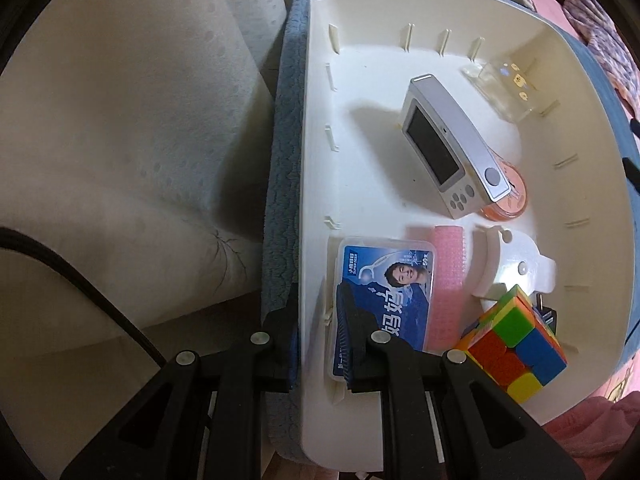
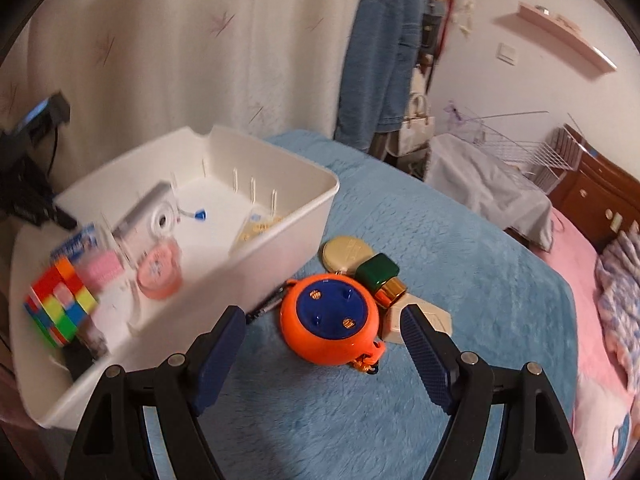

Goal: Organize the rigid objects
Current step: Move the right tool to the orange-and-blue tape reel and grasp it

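Left hand-held gripper pointing down, clamped on bin wall | right hand-held gripper angled down, jaws wide, empty

Glossy white plastic bin sits on fluffy blue cloth blanket.

Orange ball toy on blanket beside white bin w/ cube.

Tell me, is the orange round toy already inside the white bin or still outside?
Outside. The orange round toy lies on the blue blanket beside the white bin, between the open right gripper fingers.
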`<state>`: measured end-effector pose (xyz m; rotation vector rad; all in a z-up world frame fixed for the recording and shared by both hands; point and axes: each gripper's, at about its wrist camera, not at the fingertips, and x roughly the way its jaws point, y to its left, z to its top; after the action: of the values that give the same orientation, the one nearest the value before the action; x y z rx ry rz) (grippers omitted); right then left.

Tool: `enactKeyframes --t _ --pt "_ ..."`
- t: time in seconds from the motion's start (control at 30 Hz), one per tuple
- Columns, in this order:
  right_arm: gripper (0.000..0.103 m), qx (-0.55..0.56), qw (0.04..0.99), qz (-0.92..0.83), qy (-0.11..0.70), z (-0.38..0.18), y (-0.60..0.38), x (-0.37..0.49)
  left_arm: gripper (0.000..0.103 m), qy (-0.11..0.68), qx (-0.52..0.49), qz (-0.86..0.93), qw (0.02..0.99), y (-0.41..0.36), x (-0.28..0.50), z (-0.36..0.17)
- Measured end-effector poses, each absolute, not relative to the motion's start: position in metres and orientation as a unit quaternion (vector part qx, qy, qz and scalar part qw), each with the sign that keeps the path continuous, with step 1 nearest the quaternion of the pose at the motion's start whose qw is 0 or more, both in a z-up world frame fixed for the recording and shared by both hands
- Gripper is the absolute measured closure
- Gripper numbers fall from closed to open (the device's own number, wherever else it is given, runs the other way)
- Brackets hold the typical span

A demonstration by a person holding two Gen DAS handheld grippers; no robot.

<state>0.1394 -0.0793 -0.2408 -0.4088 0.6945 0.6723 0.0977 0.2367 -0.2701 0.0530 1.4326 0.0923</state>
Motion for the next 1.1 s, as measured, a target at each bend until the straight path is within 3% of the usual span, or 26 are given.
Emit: enactKeyframes --t 0.37,1.1 --pt "0.023 -0.210 0.852 0.342 0.337 -0.280 -0.071 0.162 0.088 0.652 0.009 0.062 0.756 0.240 0.089 -0.279" --pt "0.021 -0.182 0.841 0.348 0.373 -0.304 -0.058 0.192 0.086 0.648 0.001 0.059 0.759 0.249 0.087 -0.279"
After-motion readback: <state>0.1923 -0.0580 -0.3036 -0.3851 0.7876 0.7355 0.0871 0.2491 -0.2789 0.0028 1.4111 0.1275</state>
